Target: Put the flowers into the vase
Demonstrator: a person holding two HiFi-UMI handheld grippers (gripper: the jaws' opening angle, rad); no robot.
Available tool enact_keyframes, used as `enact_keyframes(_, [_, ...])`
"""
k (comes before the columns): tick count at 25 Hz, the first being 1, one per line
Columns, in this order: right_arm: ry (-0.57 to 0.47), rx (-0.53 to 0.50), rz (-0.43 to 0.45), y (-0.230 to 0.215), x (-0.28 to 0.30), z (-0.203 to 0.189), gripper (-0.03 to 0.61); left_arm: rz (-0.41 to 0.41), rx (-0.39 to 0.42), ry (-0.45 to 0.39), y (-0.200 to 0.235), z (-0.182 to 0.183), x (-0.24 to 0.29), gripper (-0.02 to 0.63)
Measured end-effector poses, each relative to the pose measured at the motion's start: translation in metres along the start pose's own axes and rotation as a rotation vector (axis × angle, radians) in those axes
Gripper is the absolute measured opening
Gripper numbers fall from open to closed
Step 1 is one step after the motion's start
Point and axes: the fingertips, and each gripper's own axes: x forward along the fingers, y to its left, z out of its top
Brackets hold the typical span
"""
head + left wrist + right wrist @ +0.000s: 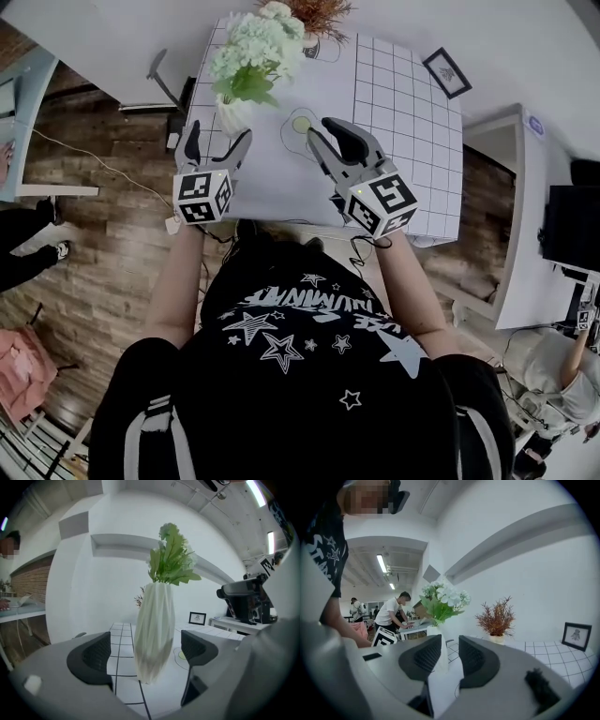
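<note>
A white ribbed vase (234, 114) stands at the near left of the grid-patterned table (394, 112), with white flowers and green leaves (255, 52) in it. My left gripper (217, 146) is open just in front of the vase. In the left gripper view the vase (154, 634) rises between and beyond the wide jaws of the left gripper (149, 651), whose pads are clear of it, and the flowers (171, 559) top it. My right gripper (330, 142) hovers to the vase's right with a narrow gap and nothing in it. From the right gripper (450, 656) the flowers (443, 597) show to the left.
A reddish dried plant in a pot (314, 14) stands at the table's far edge and a small framed picture (447, 72) at the far right. A yellow-green dot inside a drawn outline (301, 124) lies between the grippers. A white counter (525, 216) is at the right. A person (391, 611) bends over a far desk.
</note>
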Motion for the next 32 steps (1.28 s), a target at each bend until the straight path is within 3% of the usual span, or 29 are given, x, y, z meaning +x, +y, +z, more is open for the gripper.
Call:
enact_keyframes(3, [-0.033,0.018,-0.019,-0.009,-0.024,0.002,0.084,0.075,0.001,-0.015,0.000,0.010,-0.018,0.460])
enact_keyframes(6, [-0.054,0.042,-0.030,-0.014,-0.051,-0.002,0.037,0.098,0.006,0.023,-0.012,0.008,-0.042,0.453])
enact_keyframes(9, [-0.060,0.075,-0.025,-0.023,-0.079,-0.010,0.021,0.120,-0.022,0.003,-0.031,0.011,-0.067,0.437])
enact_keyframes(14, [-0.042,0.161,0.006,-0.034,-0.114,-0.031,0.012,0.212,-0.029,-0.004,-0.050,0.015,-0.103,0.330])
enact_keyframes(20, [-0.094,0.179,-0.004,-0.038,-0.137,-0.021,0.012,0.162,-0.028,-0.048,-0.085,0.028,-0.115,0.179])
enact_keyframes(26, [-0.087,0.172,-0.010,-0.008,-0.150,-0.021,0.012,0.091,-0.052,-0.095,-0.100,0.036,-0.136,0.038])
enact_keyframes(32, [-0.086,0.154,0.026,0.051,-0.161,-0.020,0.012,0.041,-0.088,-0.084,-0.108,0.022,-0.188,0.009])
